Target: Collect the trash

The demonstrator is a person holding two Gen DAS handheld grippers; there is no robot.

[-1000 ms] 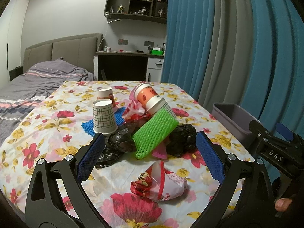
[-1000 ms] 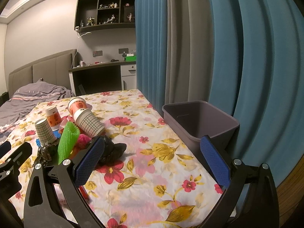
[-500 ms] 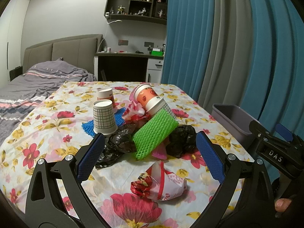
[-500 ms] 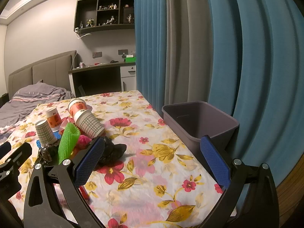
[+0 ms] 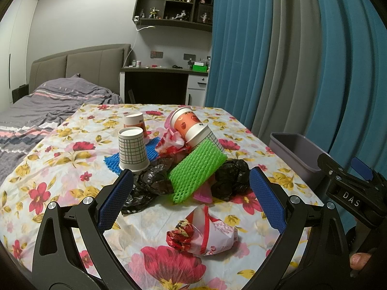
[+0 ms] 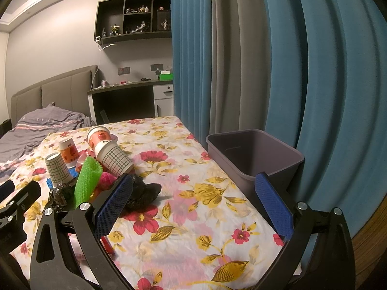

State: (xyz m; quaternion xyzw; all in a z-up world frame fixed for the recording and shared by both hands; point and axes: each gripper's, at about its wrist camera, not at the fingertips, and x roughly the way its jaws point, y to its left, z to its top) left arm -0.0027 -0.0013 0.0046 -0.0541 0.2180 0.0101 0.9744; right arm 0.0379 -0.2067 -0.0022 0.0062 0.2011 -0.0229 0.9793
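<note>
Crumpled wrapper (image 5: 203,234) dead ahead between left gripper (image 5: 191,201) pads | both grippers wide open, empty | right gripper (image 6: 193,203) nearer bin (image 6: 254,154), so handy for drop-offs

1. A dark desk (image 5: 167,72) stood against the pale grey wall (image 5: 79,21).
2. A bed (image 5: 48,101) with grey padded headboard lay left of the desk.
3. Dark shelves (image 5: 174,7) hung above the desk.
4. Teal curtains (image 5: 302,55) hung right of the desk.

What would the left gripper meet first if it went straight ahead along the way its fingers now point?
Probably the crumpled red-and-white wrapper low between the open left gripper fingers; if it passes above that, the green foam net comes next. Depth is uncertain.
</note>
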